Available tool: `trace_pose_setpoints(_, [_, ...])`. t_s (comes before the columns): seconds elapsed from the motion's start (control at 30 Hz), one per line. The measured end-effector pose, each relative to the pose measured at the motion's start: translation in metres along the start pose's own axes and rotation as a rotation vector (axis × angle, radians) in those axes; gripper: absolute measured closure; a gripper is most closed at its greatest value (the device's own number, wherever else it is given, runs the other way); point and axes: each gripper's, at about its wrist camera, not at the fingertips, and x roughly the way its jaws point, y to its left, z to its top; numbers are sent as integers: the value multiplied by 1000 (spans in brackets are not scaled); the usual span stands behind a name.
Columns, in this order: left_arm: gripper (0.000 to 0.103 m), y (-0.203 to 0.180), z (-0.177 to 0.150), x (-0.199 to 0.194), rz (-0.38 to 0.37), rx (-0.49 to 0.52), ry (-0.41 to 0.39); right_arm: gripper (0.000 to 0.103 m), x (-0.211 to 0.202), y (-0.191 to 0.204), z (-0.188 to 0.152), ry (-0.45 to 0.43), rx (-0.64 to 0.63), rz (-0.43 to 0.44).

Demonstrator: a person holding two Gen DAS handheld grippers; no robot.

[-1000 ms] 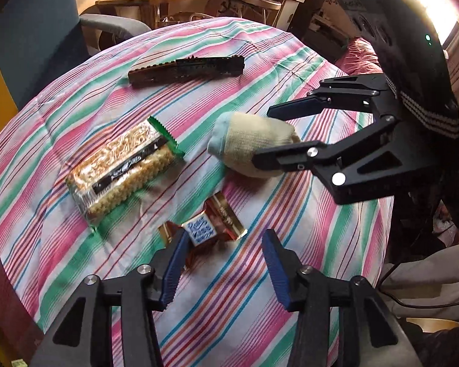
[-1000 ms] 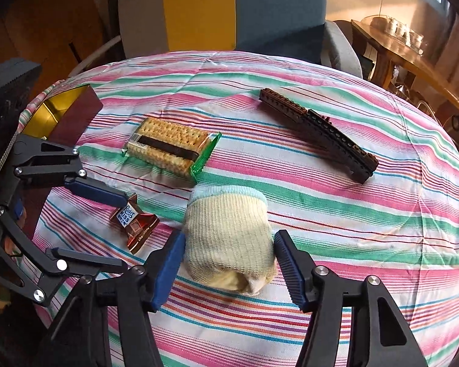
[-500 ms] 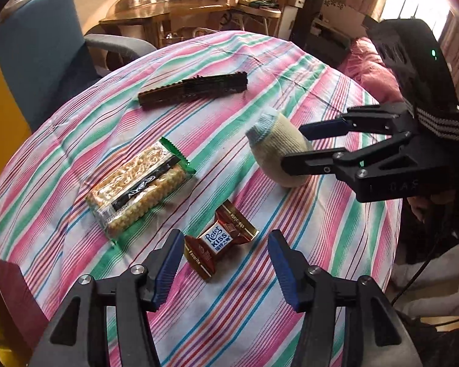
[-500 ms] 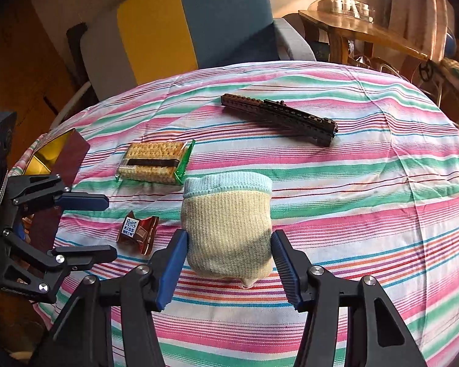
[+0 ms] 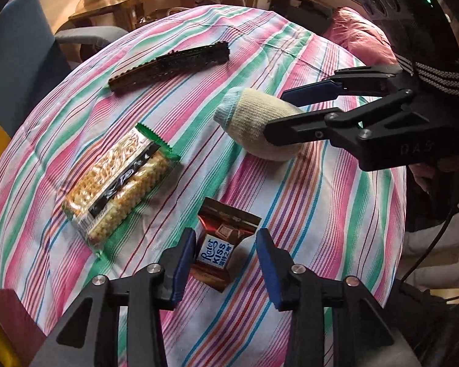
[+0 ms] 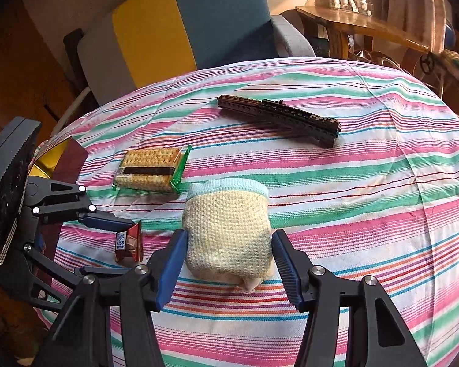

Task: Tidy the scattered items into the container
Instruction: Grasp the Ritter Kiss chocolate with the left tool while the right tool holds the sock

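Left gripper (image 5: 226, 253) straddling the Ritter KISS chocolate (image 5: 218, 246) at the near edge of the striped tablecloth (image 5: 321, 214); jaws just closing, left pad touching the wrapper, right pad still clear. Risk: slick foil skating sideways on uneven contact — or cloth pinched along with it. Right gripper (image 6: 228, 263) pinching the rolled sock (image 6: 228, 232) near centre; soft bulk may sag out on lifting. Cracker packet (image 5: 119, 180) left, brick strip (image 5: 171, 64) far. Gold-lined container (image 6: 56, 159) only partly visible at far left — drop alignment uncertain.
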Motion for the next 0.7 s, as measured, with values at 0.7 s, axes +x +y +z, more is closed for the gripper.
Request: trace_pose_setpoints(0.7, [69, 8, -15, -7, 105, -250, -82, 24, 4, 6, 1, -22, -59, -1])
